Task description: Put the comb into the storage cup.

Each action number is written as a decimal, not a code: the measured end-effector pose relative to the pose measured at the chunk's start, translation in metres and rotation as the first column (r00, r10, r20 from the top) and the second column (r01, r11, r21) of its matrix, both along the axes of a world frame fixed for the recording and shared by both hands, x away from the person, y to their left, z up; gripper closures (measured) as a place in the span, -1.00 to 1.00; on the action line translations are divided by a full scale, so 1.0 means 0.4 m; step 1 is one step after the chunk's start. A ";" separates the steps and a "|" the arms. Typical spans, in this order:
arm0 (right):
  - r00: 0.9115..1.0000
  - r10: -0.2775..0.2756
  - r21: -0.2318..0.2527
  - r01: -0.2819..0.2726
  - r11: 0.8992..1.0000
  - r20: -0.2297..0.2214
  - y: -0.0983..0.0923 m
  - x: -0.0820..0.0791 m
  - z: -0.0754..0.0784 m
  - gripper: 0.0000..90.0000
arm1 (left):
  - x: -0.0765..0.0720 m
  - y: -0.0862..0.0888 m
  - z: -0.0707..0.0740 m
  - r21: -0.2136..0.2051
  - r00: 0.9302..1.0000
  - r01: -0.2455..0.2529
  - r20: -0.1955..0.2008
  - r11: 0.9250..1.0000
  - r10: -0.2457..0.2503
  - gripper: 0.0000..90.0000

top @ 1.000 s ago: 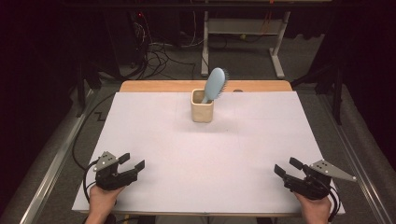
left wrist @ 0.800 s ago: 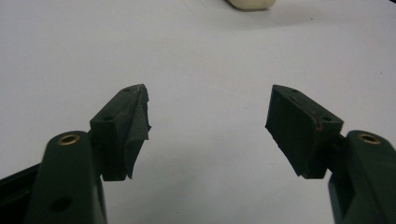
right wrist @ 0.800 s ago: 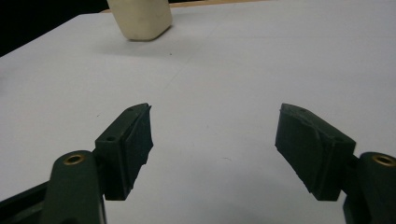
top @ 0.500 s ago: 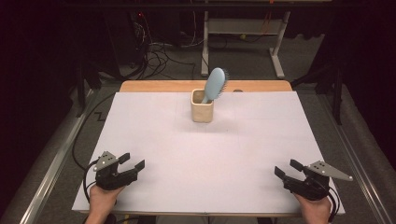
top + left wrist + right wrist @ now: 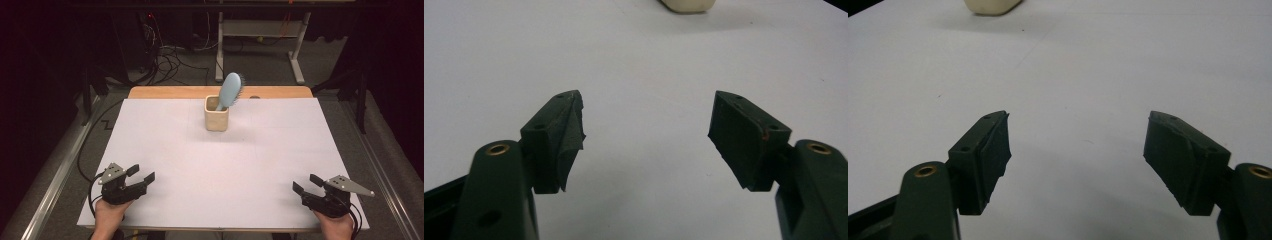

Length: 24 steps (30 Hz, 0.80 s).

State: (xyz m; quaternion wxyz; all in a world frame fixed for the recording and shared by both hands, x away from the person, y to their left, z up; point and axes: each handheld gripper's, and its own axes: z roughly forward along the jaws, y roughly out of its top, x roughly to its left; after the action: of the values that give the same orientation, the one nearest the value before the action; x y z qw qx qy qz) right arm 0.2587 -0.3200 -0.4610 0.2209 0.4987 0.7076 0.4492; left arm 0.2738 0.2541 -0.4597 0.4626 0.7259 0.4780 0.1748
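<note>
White sheeting covers the desk (image 5: 220, 165), with a dark floor, cables and a metal frame beyond its far edge. Near that far edge, at mid-width, stands a cream cup (image 5: 217, 113); a light-blue hairbrush (image 5: 230, 91) sits in it handle-down, its head tilted to the right above the rim. I hold the left tongs (image 5: 141, 174) at the near left corner and the right tongs (image 5: 303, 184) at the near right corner, both resting low on the sheet and well apart from the cup. In each gripper view I see the jaws spread wide with only bare white surface between them.
</note>
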 end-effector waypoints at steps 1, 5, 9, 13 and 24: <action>1.000 -0.003 -0.004 0.003 1.000 0.000 0.000 -0.002 -0.001 -0.40 | 0.000 -0.001 0.000 -0.001 1.000 0.002 0.002 1.000 -0.002 -0.31; 1.000 -0.002 -0.009 0.002 1.000 0.008 0.001 -0.009 0.000 -0.40 | 0.000 -0.005 -0.001 0.004 1.000 0.003 0.002 1.000 -0.003 -0.31; 1.000 0.000 0.006 0.000 1.000 0.001 -0.002 -0.013 -0.003 -0.40 | 0.001 -0.005 -0.002 0.008 1.000 0.005 -0.008 1.000 -0.005 -0.31; 1.000 0.006 -0.002 -0.006 1.000 0.009 -0.001 -0.015 -0.002 -0.40 | 0.001 -0.002 -0.003 0.004 1.000 -0.003 -0.012 1.000 0.003 -0.32; 1.000 0.016 -0.011 -0.016 1.000 0.004 0.005 -0.026 -0.005 -0.43 | 0.002 -0.006 -0.004 0.006 1.000 0.006 -0.015 1.000 -0.005 -0.32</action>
State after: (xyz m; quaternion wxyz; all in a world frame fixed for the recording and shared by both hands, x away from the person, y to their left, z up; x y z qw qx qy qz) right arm 0.2484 -0.3178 -0.4631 0.2217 0.4908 0.7135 0.4482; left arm 0.2745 0.2517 -0.4614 0.4573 0.7300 0.4788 0.1697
